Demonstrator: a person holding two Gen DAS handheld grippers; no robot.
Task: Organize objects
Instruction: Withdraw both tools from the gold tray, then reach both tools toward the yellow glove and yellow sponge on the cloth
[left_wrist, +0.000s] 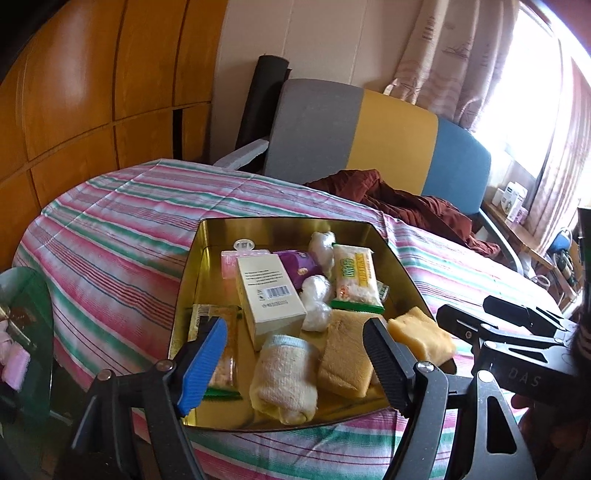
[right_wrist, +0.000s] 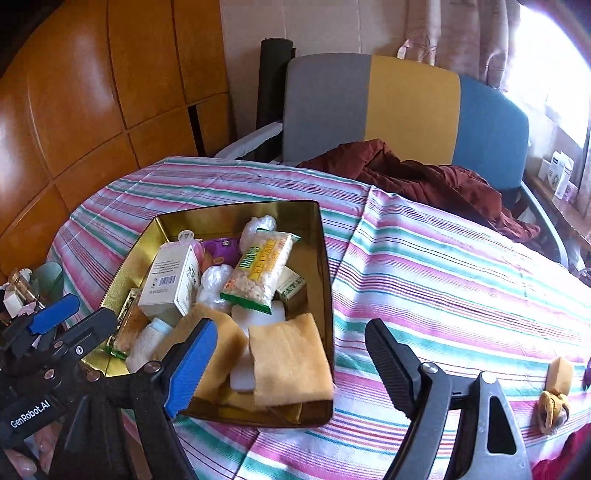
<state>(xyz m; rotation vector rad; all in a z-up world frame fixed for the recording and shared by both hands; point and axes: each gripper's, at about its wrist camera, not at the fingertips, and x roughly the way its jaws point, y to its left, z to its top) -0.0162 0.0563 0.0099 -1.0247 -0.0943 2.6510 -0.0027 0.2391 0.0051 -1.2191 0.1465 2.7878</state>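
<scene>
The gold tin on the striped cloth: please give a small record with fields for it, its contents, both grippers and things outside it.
container: gold tin, open, on striped cloth
contents: white box, snack packet, rolled towel, tan cloths
left gripper: open, empty, above the tin's near edge
right gripper: open, empty
outside the tin: small yellow items on the cloth

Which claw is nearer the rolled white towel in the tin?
Left. The left claw hovers open right over the rolled white towel at the tin's near edge. The right claw hangs open off to the towel's right, above the tan sponges.
</scene>
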